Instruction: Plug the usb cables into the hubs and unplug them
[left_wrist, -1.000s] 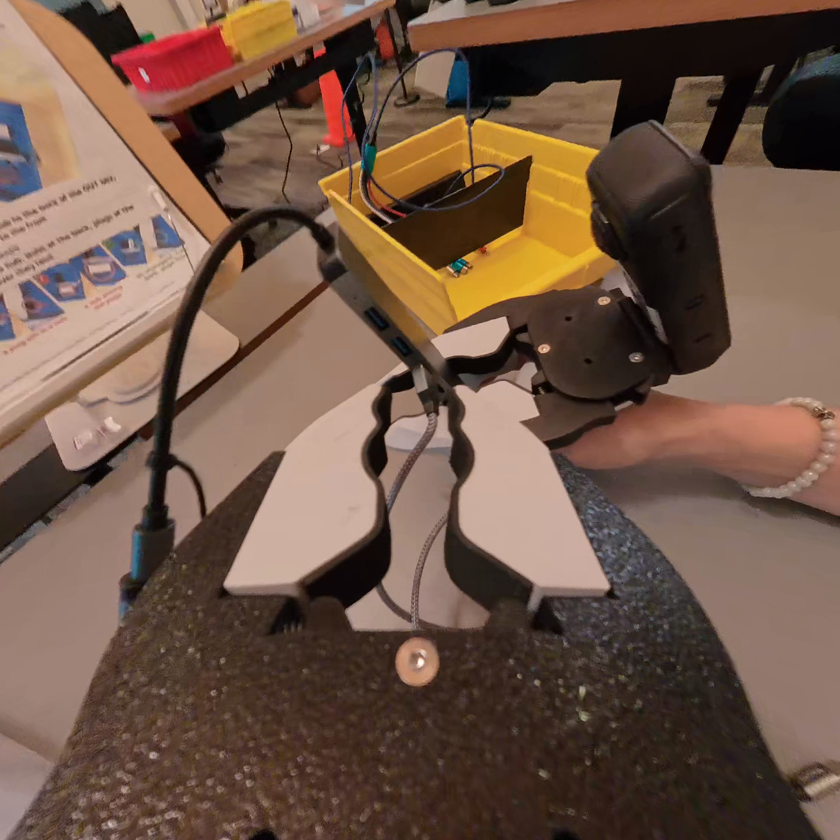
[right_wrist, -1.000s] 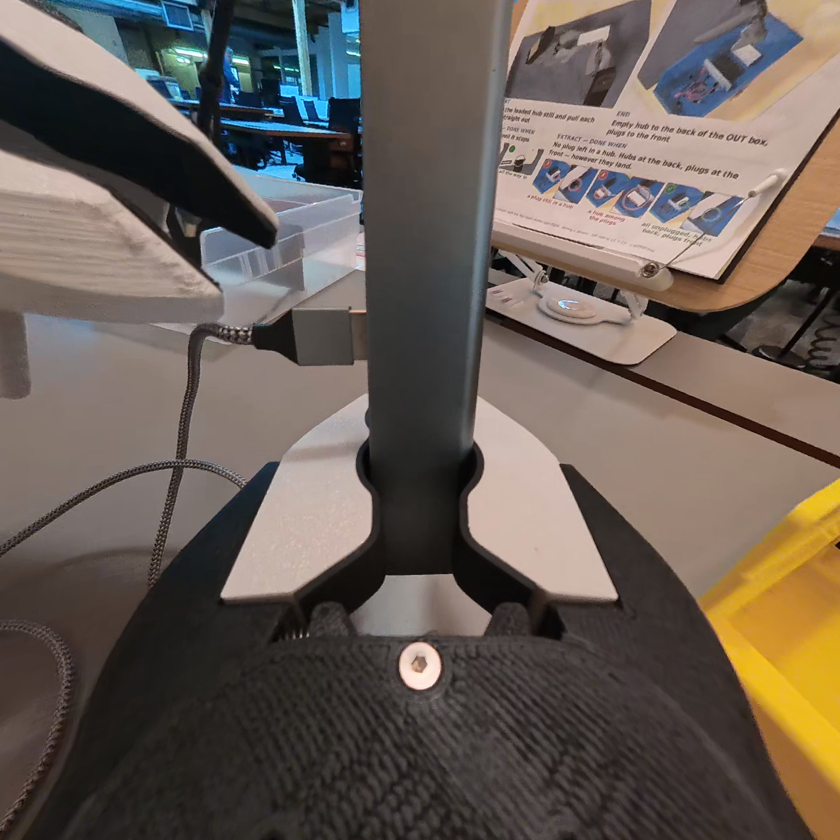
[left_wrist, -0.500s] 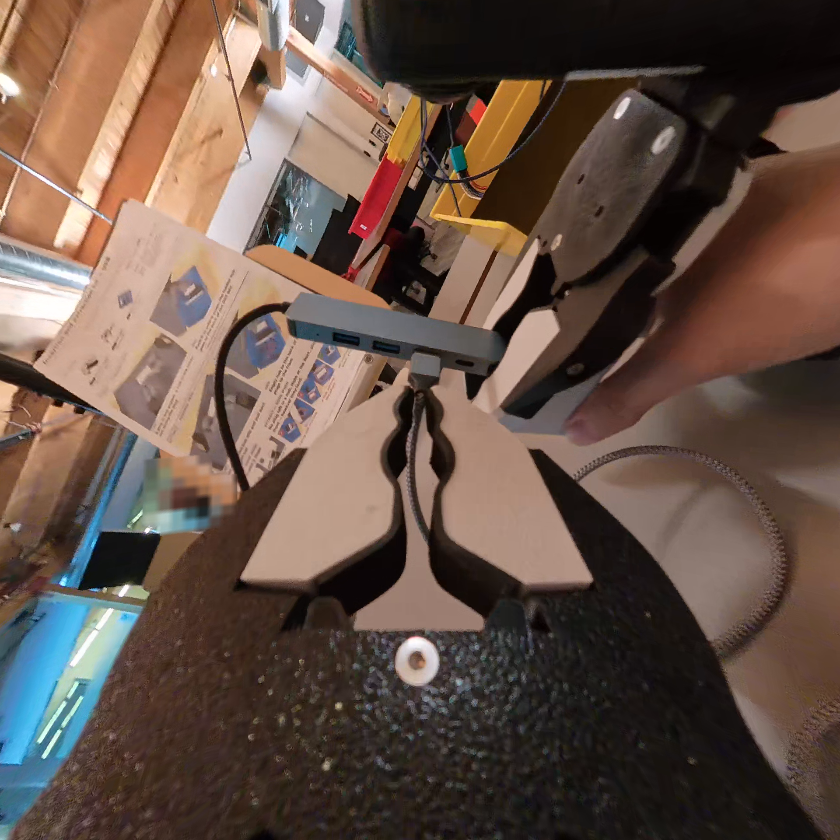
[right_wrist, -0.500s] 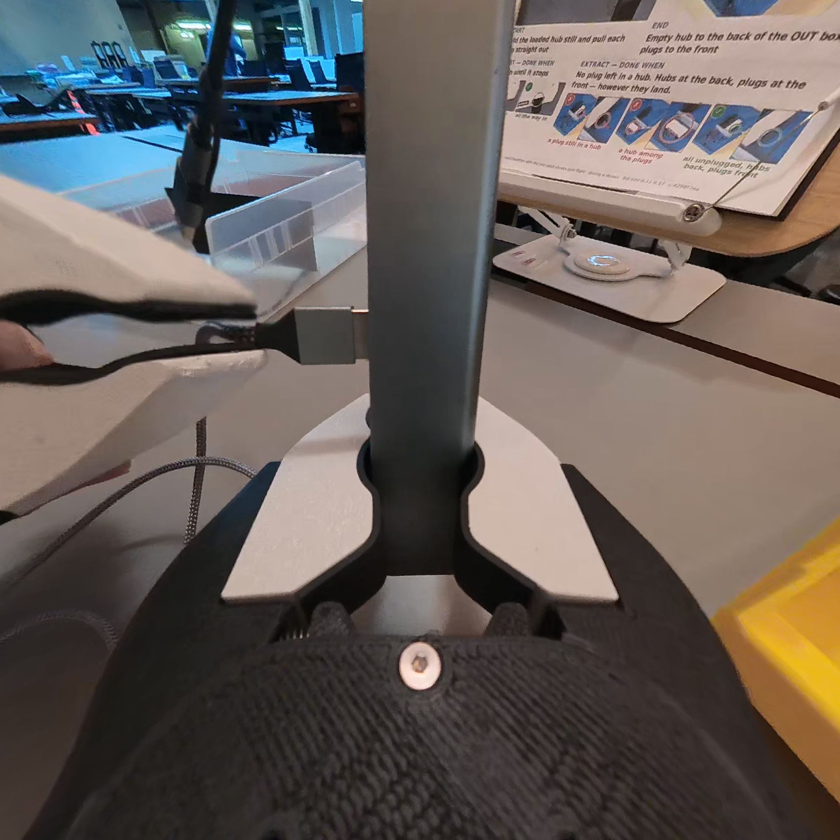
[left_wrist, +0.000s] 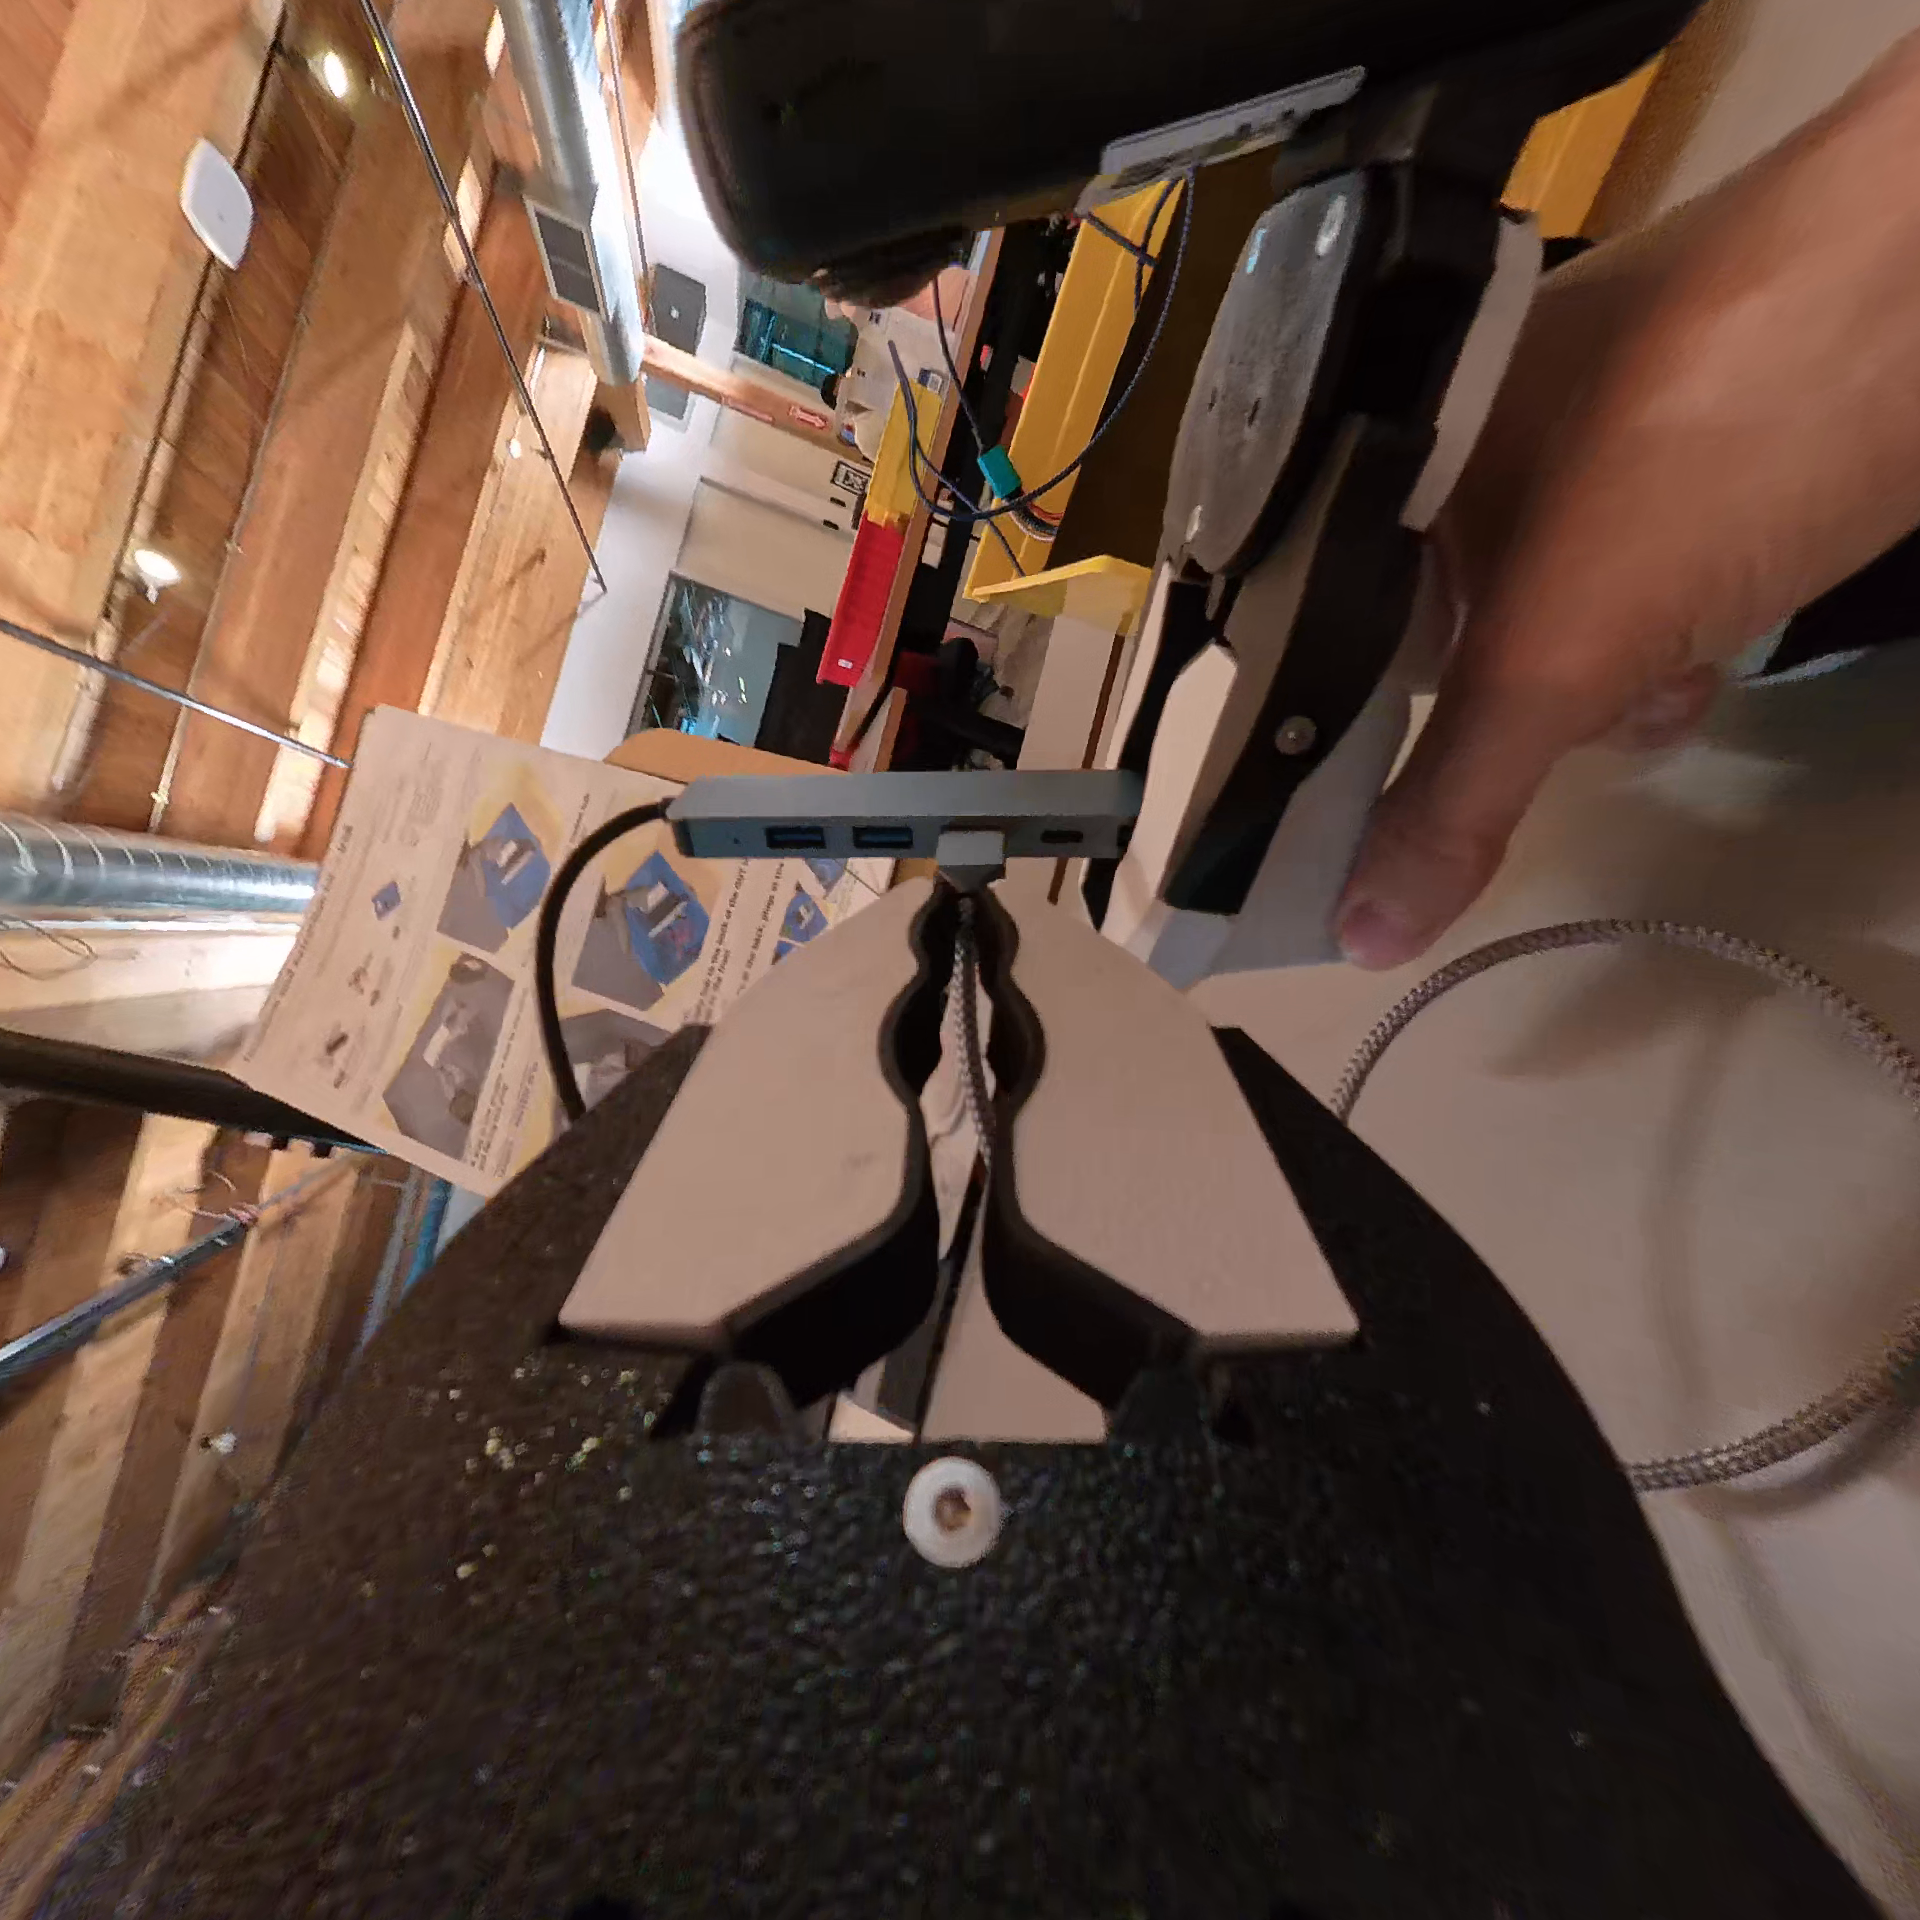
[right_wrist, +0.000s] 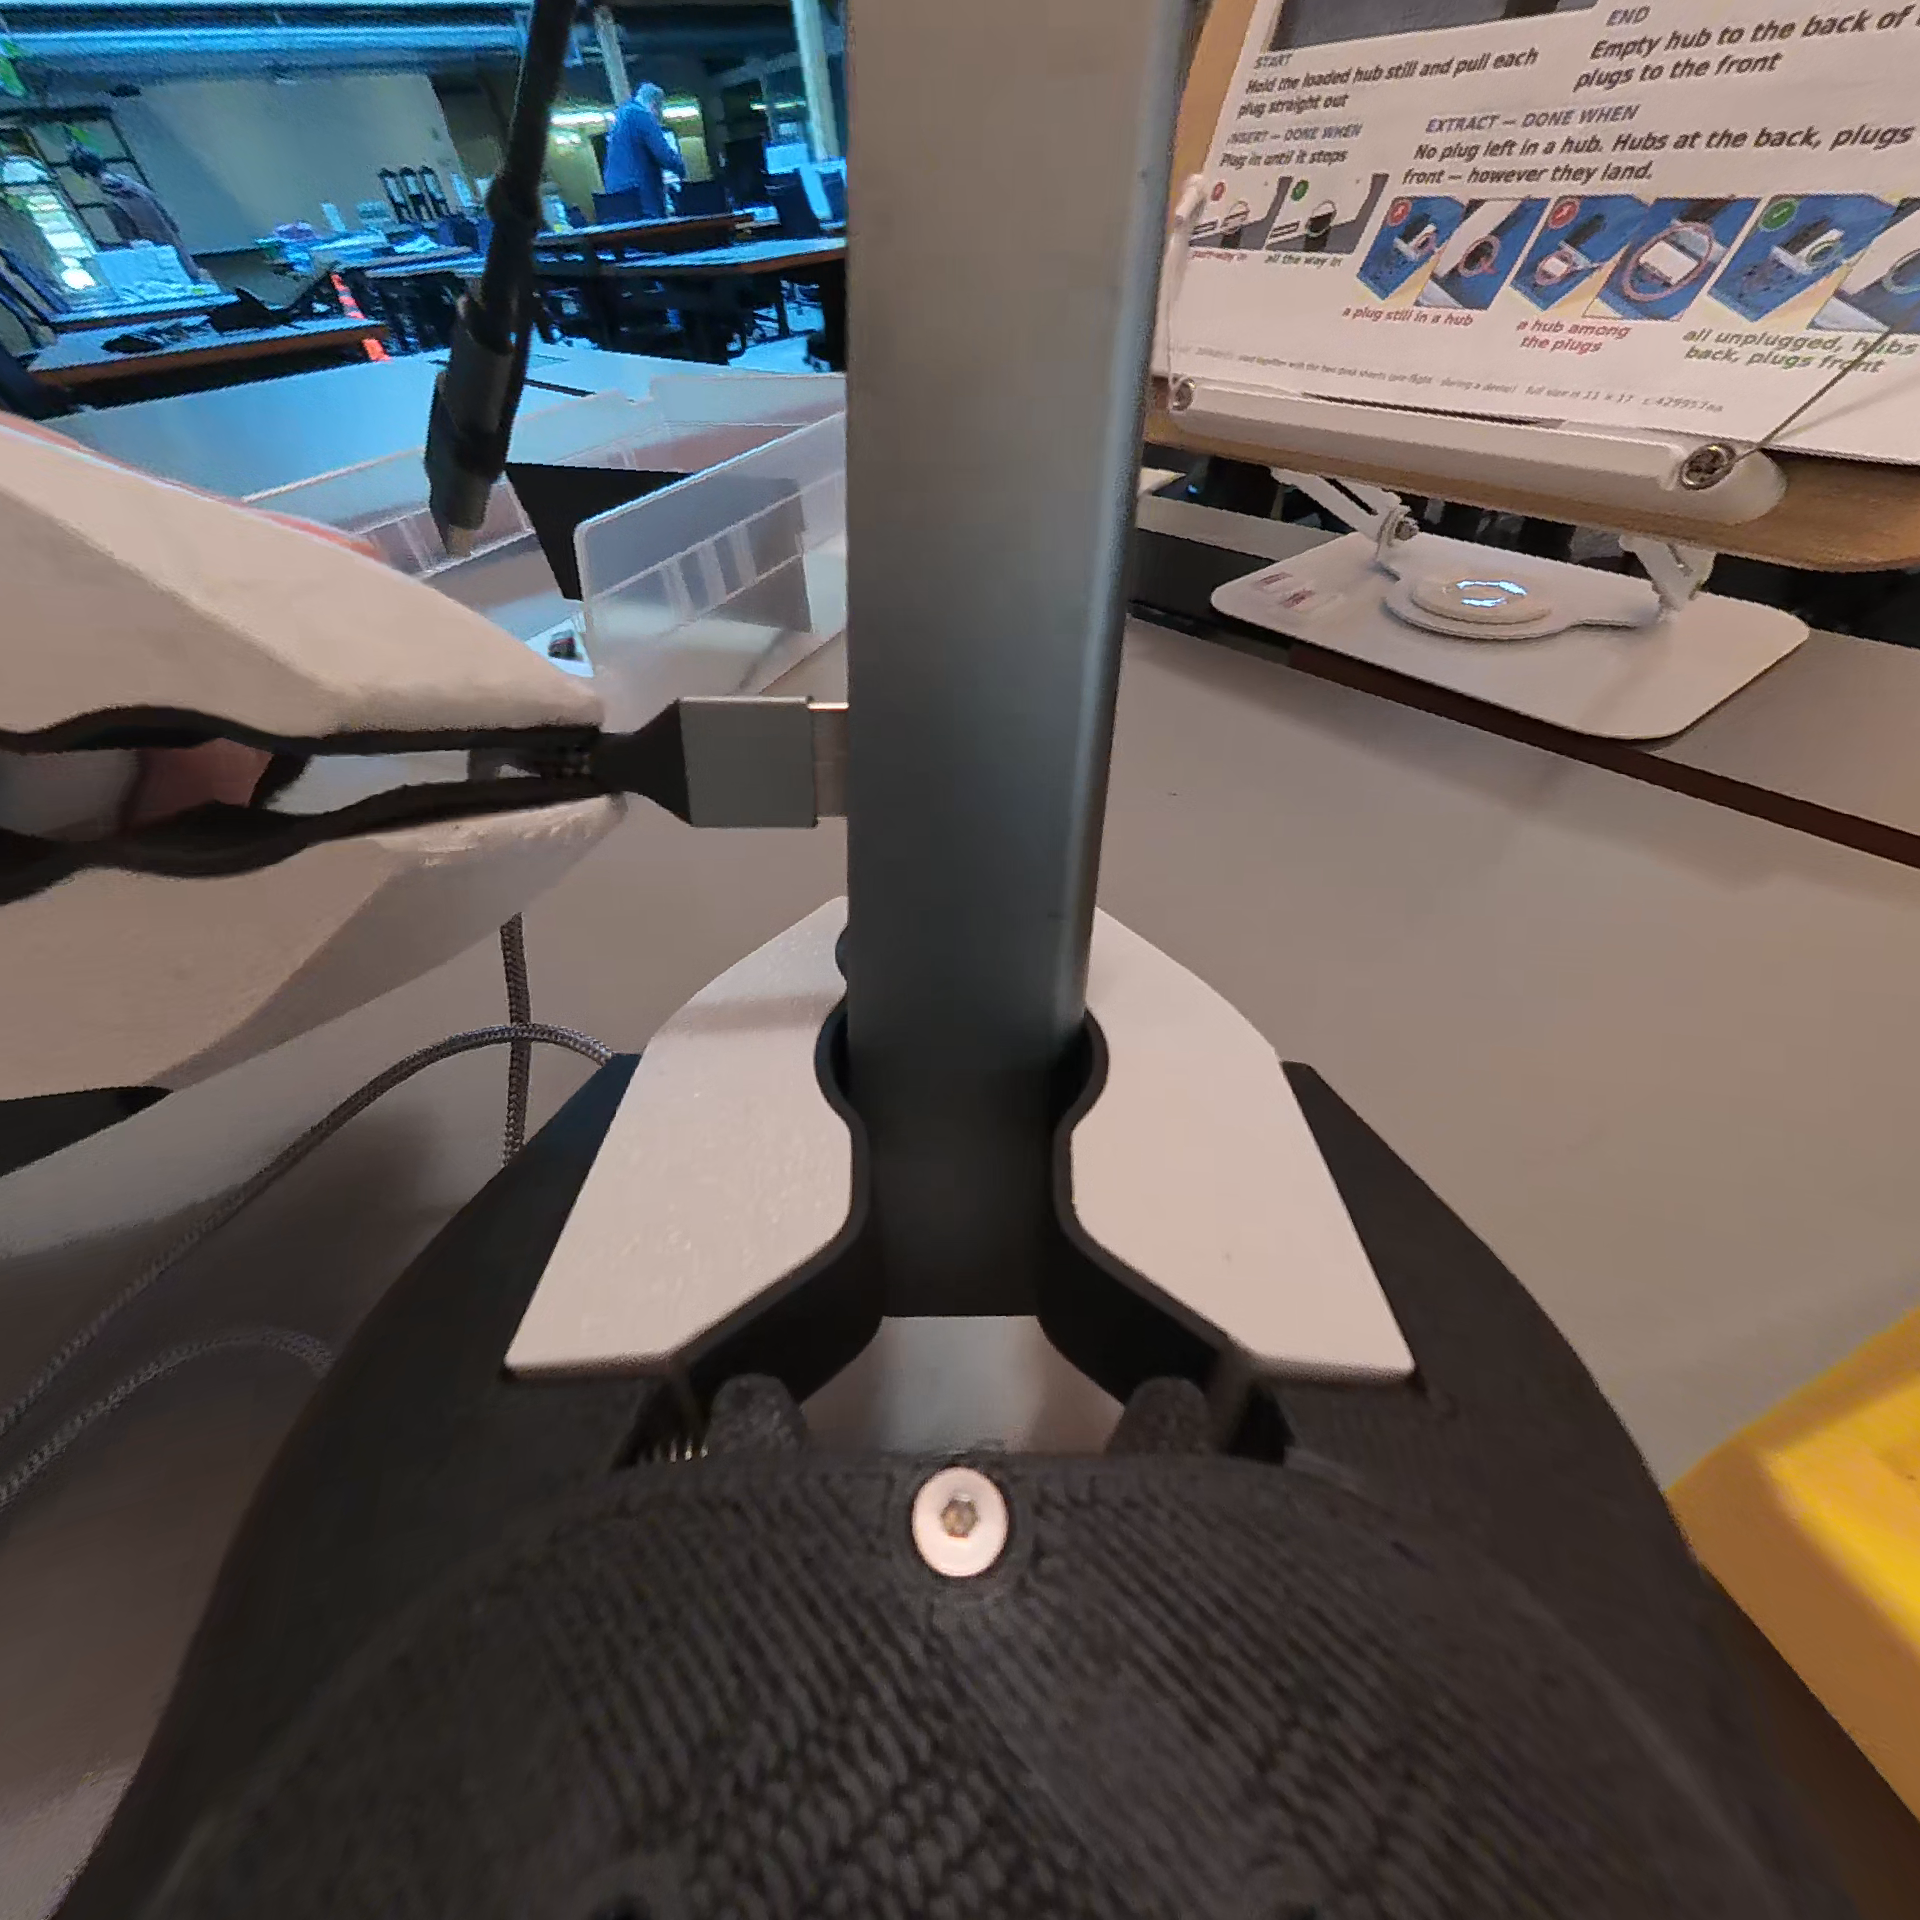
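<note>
A grey USB hub stands upright in my right gripper, which is shut on its lower end. A grey USB plug sits in a port on the hub's left side, with a short strip of metal shell showing. My left gripper is shut on the braided cable just behind the plug. In the left wrist view the hub lies across the top of my fingers, and the right gripper holds its right end. The left gripper's fingers show at the left of the right wrist view.
The braided cable loops over the grey table. The hub's own black cable hangs to the left. A clear plastic bin stands behind, a yellow bin at the right, and an instruction sheet on a white stand at the back right. Spacing between my two grippers at the tips: around 7 centimeters.
My left gripper has rolled over sideways and closed on the braided cable just behind the plug. The right gripper has kept its hold on the hub.
</note>
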